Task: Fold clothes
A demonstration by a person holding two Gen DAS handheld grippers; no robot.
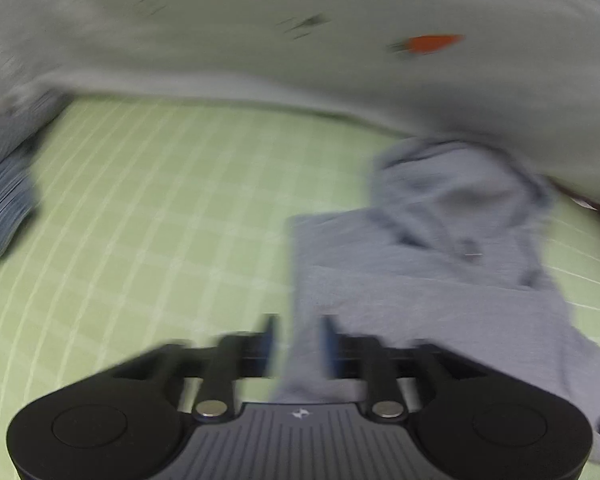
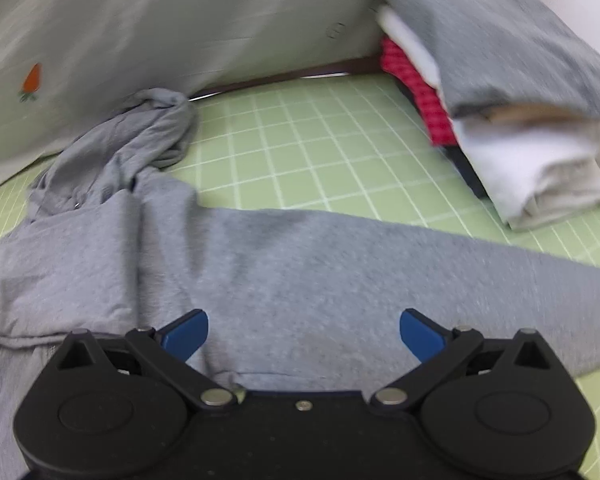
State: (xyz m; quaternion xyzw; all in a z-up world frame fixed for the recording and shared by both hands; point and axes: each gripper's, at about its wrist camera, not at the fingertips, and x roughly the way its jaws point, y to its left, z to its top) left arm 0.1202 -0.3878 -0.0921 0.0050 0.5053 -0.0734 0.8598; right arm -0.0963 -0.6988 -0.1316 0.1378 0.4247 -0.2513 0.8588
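Observation:
A grey hooded garment (image 2: pixel 300 264) lies spread on the green gridded mat (image 2: pixel 320 140), one long part reaching to the right and its hood (image 2: pixel 148 128) bunched at the far left. My right gripper (image 2: pixel 304 332) hovers over the garment's middle, blue pads wide apart and nothing between them. The left wrist view is blurred. There the same garment (image 1: pixel 420 280) fills the right side. My left gripper (image 1: pixel 298 340) is at the garment's left edge with its fingers apart. The cloth edge shows below the gap and the pads do not press on it.
A stack of folded clothes stands at the right of the mat: grey (image 2: pixel 500 40) on top, white (image 2: pixel 520 160) and red checked (image 2: pixel 416 88) below. A pale sheet with a carrot print (image 2: pixel 180 20) rises behind. A blue striped cloth (image 1: pixel 4 200) lies at the left.

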